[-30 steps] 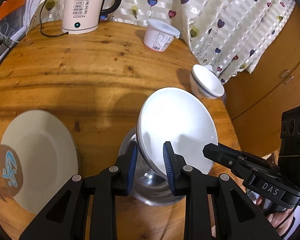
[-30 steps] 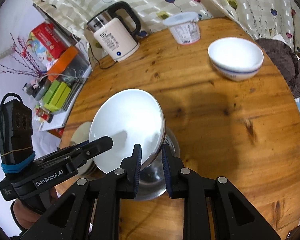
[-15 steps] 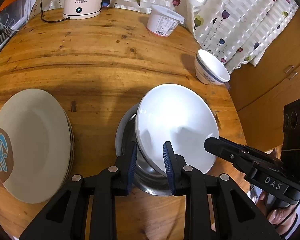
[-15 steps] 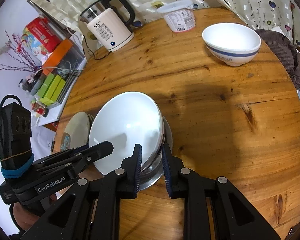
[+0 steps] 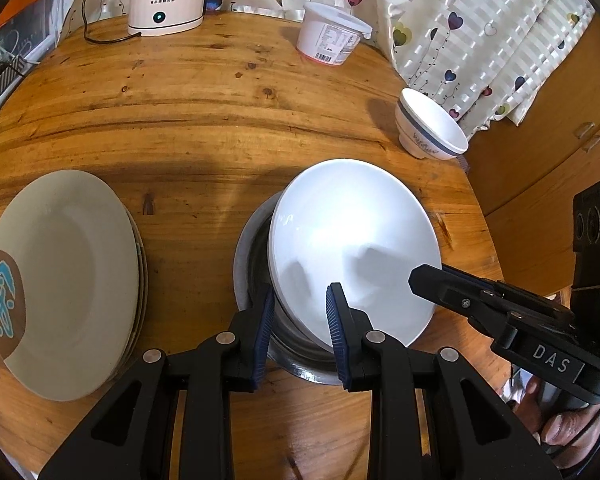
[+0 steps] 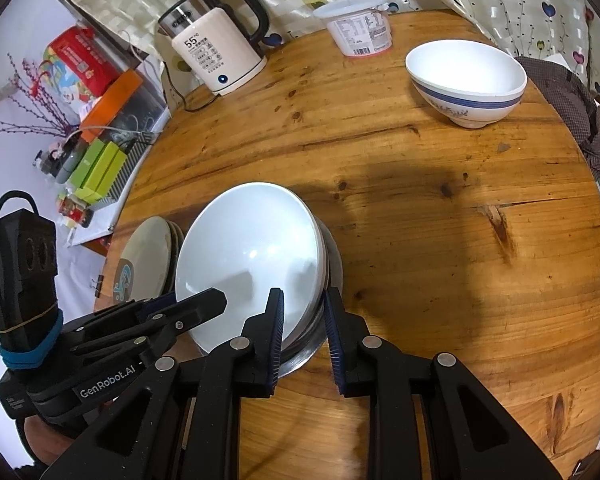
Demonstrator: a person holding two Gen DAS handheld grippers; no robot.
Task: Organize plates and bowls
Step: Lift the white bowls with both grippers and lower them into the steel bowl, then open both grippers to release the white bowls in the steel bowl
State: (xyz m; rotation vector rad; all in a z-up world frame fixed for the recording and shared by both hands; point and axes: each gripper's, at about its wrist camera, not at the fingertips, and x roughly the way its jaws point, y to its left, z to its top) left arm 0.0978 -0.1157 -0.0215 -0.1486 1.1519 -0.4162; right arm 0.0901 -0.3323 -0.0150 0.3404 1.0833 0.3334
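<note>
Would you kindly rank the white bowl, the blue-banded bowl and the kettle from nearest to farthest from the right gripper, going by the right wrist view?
1. White bowl: its rim sits between the right gripper fingers.
2. Blue-banded bowl: far right of the table.
3. Kettle: far left edge, by the curtain.

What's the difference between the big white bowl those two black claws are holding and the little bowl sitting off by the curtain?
The big white bowl is wide, shallow and plain; the small bowl is deeper, with a blue band around its outside. The big bowl is tilted and sits in a metal bowl, with the left gripper and right gripper each clamped on its rim. The small bowl stands free on the table, untouched. Both are white and empty.
</note>
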